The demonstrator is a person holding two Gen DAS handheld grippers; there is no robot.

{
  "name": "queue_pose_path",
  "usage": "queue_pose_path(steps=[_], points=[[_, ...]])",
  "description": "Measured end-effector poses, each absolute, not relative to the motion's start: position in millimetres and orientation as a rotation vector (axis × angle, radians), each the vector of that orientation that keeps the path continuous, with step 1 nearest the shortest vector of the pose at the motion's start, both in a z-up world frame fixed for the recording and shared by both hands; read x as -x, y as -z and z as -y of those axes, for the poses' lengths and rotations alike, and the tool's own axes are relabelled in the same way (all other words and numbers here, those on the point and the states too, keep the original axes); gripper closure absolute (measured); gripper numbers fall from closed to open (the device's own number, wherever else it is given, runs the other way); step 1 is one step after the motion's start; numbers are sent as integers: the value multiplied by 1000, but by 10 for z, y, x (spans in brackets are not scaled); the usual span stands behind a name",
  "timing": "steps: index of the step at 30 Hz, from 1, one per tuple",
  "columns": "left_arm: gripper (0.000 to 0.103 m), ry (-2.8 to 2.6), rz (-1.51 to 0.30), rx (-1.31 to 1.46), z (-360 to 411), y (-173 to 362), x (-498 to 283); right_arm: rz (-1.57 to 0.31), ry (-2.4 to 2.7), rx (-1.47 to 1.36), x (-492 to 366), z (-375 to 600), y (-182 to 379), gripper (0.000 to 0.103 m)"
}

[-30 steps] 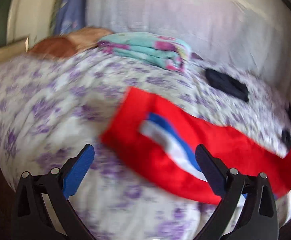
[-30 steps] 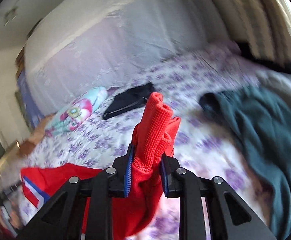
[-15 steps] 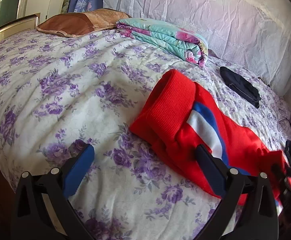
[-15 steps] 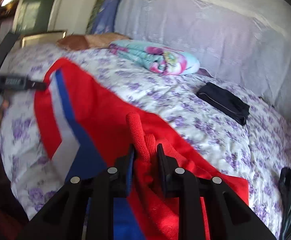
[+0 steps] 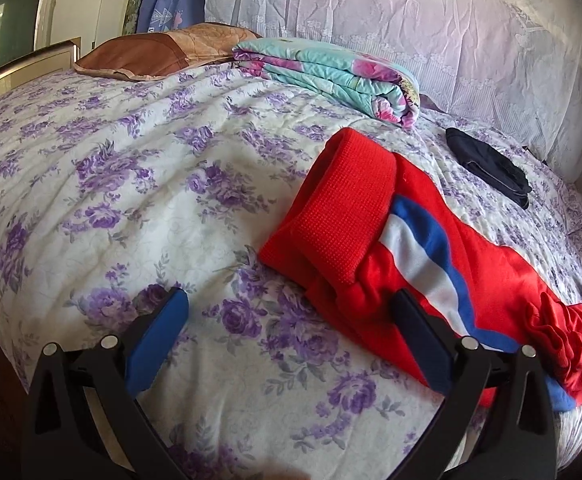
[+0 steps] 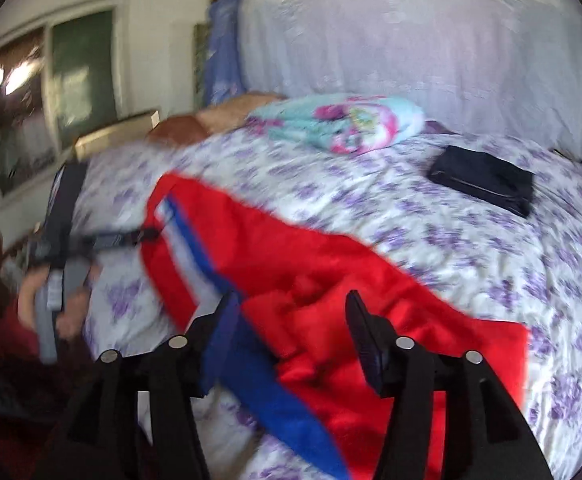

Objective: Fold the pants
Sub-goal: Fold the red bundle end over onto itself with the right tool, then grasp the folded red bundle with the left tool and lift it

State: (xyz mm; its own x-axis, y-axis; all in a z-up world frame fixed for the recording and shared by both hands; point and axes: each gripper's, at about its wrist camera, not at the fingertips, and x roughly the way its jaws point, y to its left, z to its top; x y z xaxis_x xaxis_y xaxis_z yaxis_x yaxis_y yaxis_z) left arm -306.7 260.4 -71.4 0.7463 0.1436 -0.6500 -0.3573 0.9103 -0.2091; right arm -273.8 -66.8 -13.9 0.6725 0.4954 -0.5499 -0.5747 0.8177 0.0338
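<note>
Red pants (image 5: 375, 236) with a white and blue side stripe lie on the floral bedspread (image 5: 139, 184), ribbed waistband toward the left. My left gripper (image 5: 291, 320) is open and empty, just in front of the waistband. In the right wrist view the pants (image 6: 331, 272) lie spread with the leg ends bunched below my right gripper (image 6: 291, 308), which is open and holds nothing. The left gripper and the hand holding it (image 6: 57, 264) show at the left, blurred.
A folded floral blanket (image 5: 331, 68) and a brown pillow (image 5: 151, 52) lie at the head of the bed. A dark folded garment (image 5: 487, 168) lies at the far right. A lace-covered headboard (image 5: 411, 20) is behind. A window (image 6: 51, 92) is on the left wall.
My right gripper has opened and let go of the red pant legs, which now lie on the bed. The left gripper stays open near the waistband.
</note>
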Motion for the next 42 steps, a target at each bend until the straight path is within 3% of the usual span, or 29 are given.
queue_pose_path(steps=[4,6,12,16,26,27,29,35,38,42], points=[[4,-278,-682,334,-2598,711,3062,-711,-500,186,2407,581,443,44],[4,-273,-690,338,-2606,704,3061,-784,-512,223,2319,492,683,36],[4,-219,-726,407,-2656,637,3046,-713,-543,73,2399,731,505,31],[4,-181,-756,441,-2708,662,2899,-630,-557,19,2547,914,422,15],[4,-112,-733,547,-2790,681,2741,-715,-584,-158,2310,1214,623,13],[6,-78,-716,587,-2802,669,2751,-719,-587,-173,2302,1234,639,13],[24,-56,-703,637,-2804,657,2756,-722,-592,-199,2297,1265,661,13],[43,-72,-679,722,-2899,685,2841,-722,-603,-208,2320,1263,683,10],[49,-52,-673,758,-2947,676,2897,-718,-601,-205,2321,1263,677,9],[47,-74,-695,710,-2891,650,2907,-671,-564,-194,2385,1285,601,9]])
